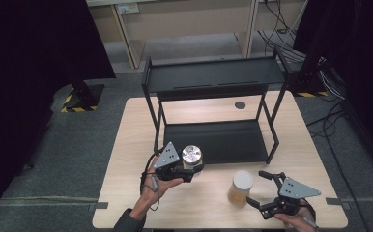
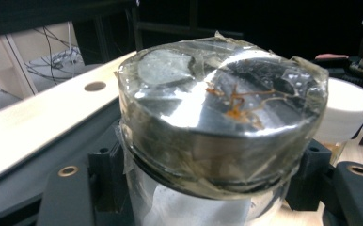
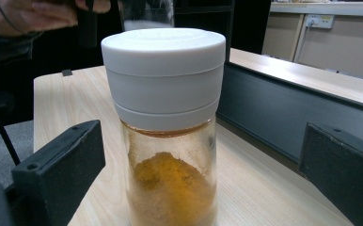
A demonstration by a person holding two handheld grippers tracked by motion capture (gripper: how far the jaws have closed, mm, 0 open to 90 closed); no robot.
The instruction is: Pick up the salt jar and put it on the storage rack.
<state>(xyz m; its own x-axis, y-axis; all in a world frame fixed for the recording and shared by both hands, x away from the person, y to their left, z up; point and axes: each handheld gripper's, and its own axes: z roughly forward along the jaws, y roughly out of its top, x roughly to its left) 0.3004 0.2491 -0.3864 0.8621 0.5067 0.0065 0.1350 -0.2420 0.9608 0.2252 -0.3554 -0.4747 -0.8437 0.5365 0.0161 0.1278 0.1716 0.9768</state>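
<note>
On a wooden tabletop (image 1: 126,159), the left tongs (image 1: 188,170) clench a smooth, breakable-looking metal-lidded jar (image 1: 192,157) by its body, while the released right tongs (image 1: 264,191) flank a white-capped spice jar (image 1: 240,188).

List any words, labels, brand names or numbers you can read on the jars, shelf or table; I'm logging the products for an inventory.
There is no readable text.
Silver-lidded glass jar: tape and orange smears on the lid, no print; a pale patch on the glass below shows no legible text.
White-capped glass jar of orange powder: plain cap, no label.
Black metal two-tier shelf and light wooden table: no markings.
Yellow-black hazard stripes on the floor stand base: pattern only, no words.
</note>
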